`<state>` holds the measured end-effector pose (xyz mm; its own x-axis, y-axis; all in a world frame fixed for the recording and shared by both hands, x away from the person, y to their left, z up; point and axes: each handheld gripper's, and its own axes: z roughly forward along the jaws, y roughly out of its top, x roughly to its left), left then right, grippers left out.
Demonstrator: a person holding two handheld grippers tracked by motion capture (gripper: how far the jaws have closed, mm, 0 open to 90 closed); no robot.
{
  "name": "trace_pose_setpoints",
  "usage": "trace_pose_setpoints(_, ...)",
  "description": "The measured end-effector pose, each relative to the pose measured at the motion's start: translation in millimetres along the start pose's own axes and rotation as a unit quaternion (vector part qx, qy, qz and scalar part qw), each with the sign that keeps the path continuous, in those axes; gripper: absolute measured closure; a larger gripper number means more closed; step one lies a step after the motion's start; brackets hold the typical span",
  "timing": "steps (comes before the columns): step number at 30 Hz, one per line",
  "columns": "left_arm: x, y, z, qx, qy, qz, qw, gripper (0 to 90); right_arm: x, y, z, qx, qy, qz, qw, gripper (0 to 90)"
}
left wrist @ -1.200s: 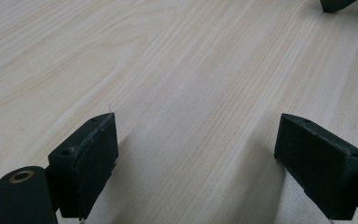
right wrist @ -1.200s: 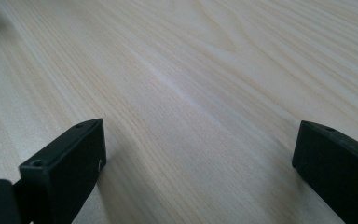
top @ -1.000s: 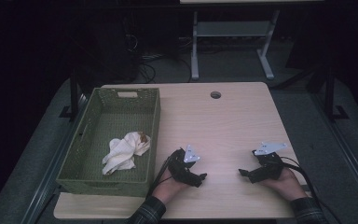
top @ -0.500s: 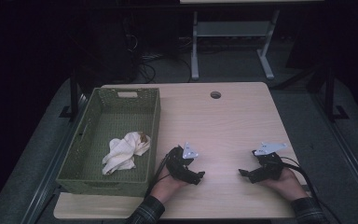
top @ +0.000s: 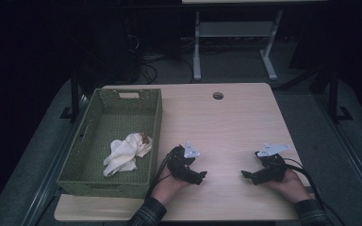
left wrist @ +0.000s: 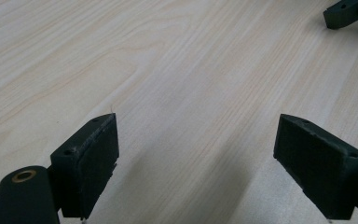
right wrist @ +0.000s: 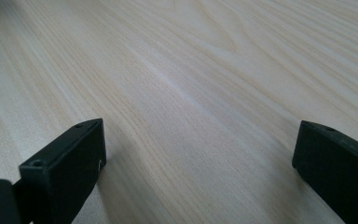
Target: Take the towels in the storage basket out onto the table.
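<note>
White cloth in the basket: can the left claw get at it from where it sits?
Probably yes. The cloth lies uncovered in the open green basket, just left of the left claw. The claw is open and empty, but points away, so it must turn and lift over the basket wall.

No legible text, label, brand, number or sign appears in any view. The grey plates on top of the left claw and the right claw carry small dark marks, too small to read. The bench, the green basket and the white cloth bear no readable marking.
</note>
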<state>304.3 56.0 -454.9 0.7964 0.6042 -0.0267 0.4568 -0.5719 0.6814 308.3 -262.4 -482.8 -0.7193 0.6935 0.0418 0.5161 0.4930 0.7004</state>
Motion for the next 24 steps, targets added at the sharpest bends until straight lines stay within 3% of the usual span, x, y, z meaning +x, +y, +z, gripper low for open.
trace_pose_setpoints(24,-0.8,18.2,-18.7,-0.009,-0.002,-0.004,0.9999,13.7,0.0,0.0,0.0,0.000,0.000,0.000,1.0000,2.3)
